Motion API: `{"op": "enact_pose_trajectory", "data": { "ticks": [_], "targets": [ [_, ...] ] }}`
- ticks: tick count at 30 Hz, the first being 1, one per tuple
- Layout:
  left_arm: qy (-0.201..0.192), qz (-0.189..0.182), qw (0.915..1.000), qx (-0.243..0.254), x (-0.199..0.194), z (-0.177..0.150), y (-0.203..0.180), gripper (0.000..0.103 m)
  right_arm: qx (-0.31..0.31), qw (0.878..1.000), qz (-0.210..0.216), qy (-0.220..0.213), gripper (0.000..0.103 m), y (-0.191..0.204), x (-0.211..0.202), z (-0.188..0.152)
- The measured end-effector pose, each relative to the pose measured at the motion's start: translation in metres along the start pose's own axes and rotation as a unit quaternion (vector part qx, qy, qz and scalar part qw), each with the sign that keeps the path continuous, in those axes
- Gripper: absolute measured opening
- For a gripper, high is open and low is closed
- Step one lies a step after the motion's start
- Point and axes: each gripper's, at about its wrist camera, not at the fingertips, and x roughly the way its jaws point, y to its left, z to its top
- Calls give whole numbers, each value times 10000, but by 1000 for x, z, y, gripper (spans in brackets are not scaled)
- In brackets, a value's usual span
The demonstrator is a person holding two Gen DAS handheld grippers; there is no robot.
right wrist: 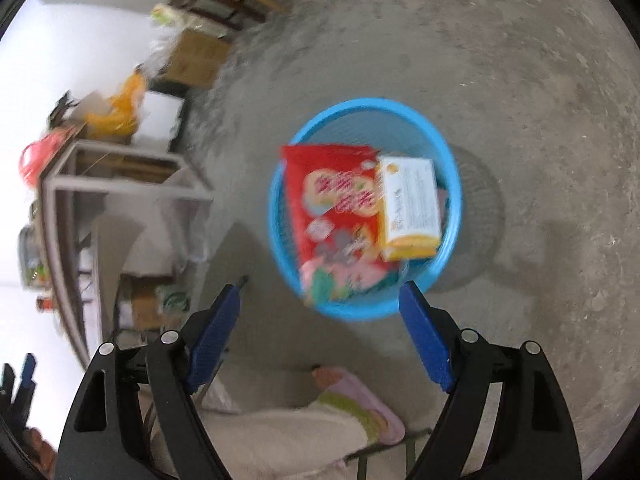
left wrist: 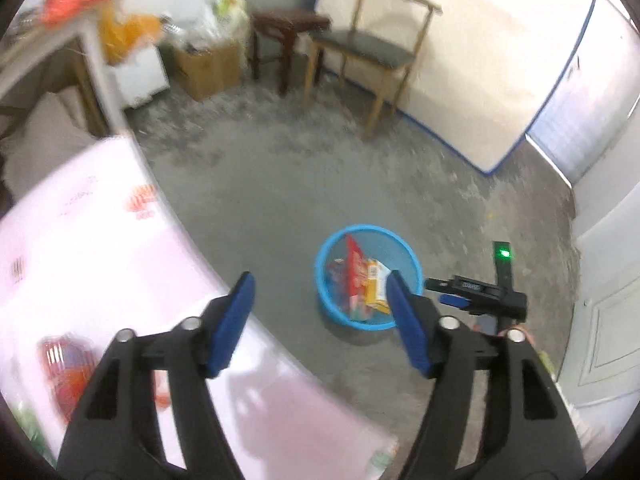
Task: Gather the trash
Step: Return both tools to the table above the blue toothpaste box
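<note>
A round blue basket (left wrist: 400,252) stands on the concrete floor. In it lean a red snack bag (right wrist: 332,208) and a yellow-and-white box (right wrist: 412,208), with smaller wrappers under them. My left gripper (left wrist: 320,284) is open and empty, held above the edge of the pink-covered table (left wrist: 100,240), left of the basket. My right gripper (right wrist: 322,292) is open and empty too, hanging over the basket's near rim (right wrist: 352,312); in the left wrist view it shows as a black body with a green light (left wrist: 480,292). A blurred red wrapper (left wrist: 64,368) lies on the table.
A wooden chair (left wrist: 368,48), a dark stool (left wrist: 288,28) and a cardboard box (left wrist: 208,68) stand along the far wall. A grey shelf frame (right wrist: 120,184) stands left of the basket. A person's foot in a pink slipper (right wrist: 360,396) is below the right gripper.
</note>
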Motion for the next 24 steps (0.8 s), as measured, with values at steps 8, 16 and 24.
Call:
{"op": "enact_pose_trajectory", "data": {
  "ticks": [8,16,24],
  "targets": [
    [-565,949,9869,-1177,-122,-99,106,76,-1109,9935,187,-149,80,62,-61,-55],
    [-476,1306,9736,-1810,-146,-179,148,76,-2464,9684,63,-372,81,161,-87,-119],
    [-475,1155,9664,-2246,-128,-243,164,76,-4238,9050,-339,-129,86,266,-53,-222]
  ]
}}
